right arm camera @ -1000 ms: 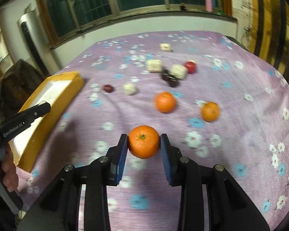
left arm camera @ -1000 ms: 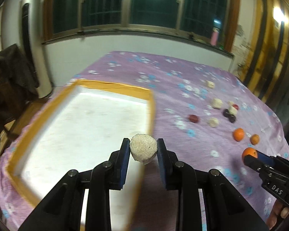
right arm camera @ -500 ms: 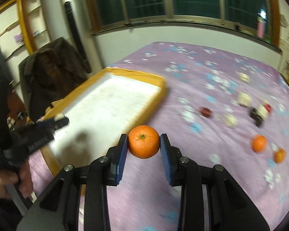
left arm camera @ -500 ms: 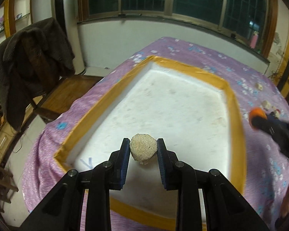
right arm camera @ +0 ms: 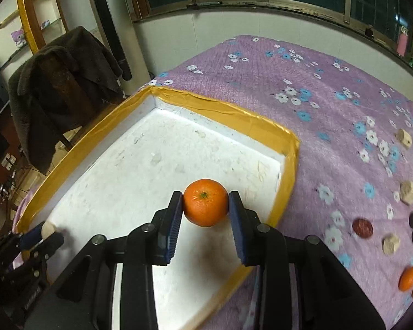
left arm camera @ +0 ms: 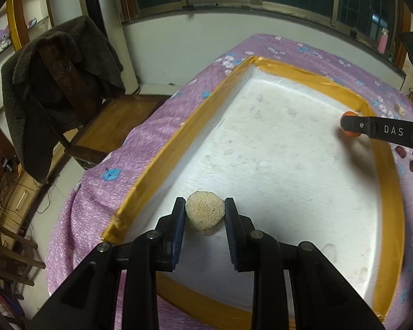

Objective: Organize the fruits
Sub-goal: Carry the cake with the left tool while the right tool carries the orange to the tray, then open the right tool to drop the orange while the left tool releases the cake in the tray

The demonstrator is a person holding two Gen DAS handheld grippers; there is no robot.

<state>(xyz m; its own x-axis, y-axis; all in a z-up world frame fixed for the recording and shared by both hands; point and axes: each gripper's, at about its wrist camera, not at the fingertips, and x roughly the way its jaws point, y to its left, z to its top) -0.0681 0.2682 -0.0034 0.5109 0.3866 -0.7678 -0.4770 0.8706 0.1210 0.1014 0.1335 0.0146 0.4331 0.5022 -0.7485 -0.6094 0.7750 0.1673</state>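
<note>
Over the tray's (left arm camera: 162, 162) near-left corner, low in the frame, my left gripper (left arm camera: 205, 217) clamps a pale rough fruit (left arm camera: 205, 216), white floor directly beneath. Further right, my right gripper (right arm camera: 205, 210) pinches an orange (right arm camera: 205, 202) just inside the tray's right rim. Both releases, I judge, lie straight down.

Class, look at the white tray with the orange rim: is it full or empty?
Empty: the tray floor is bare; both fruits are in grippers above it.
</note>
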